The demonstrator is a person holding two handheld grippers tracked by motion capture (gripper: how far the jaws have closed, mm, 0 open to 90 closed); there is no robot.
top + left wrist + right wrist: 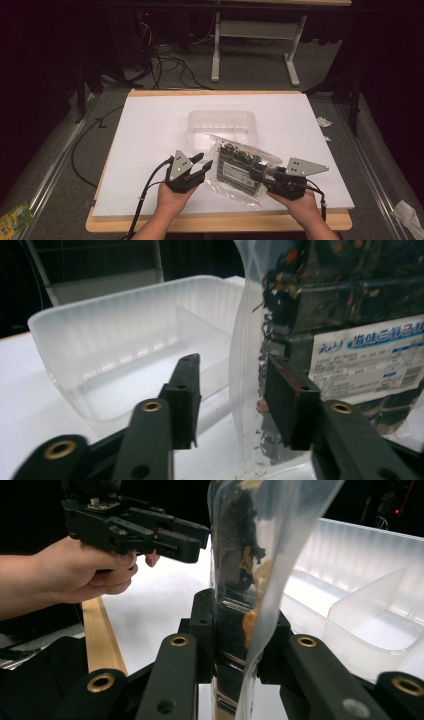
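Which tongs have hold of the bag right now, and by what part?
The right tongs clamp the clear bag of dark contents at its edge on the person's right. The left tongs are open, straddling the bag's other edge without pressing it.

Lighting came from overhead and fell mainly on the white board (150,150), which read bright but not blown out. The floor and background beyond the table's far edge sat in near darkness, detail lost in the corners. Shadows under the hands near the table's front edge were soft and short. In the left gripper view the clear tray (125,340) glowed milky, with mild glare on its rim; the jaws at the bottom were soft, out of focus. The plastic bag (260,555) in the right gripper view showed streaky highlights along its folds and was blurred up close. All three pictures looked slightly grainy.
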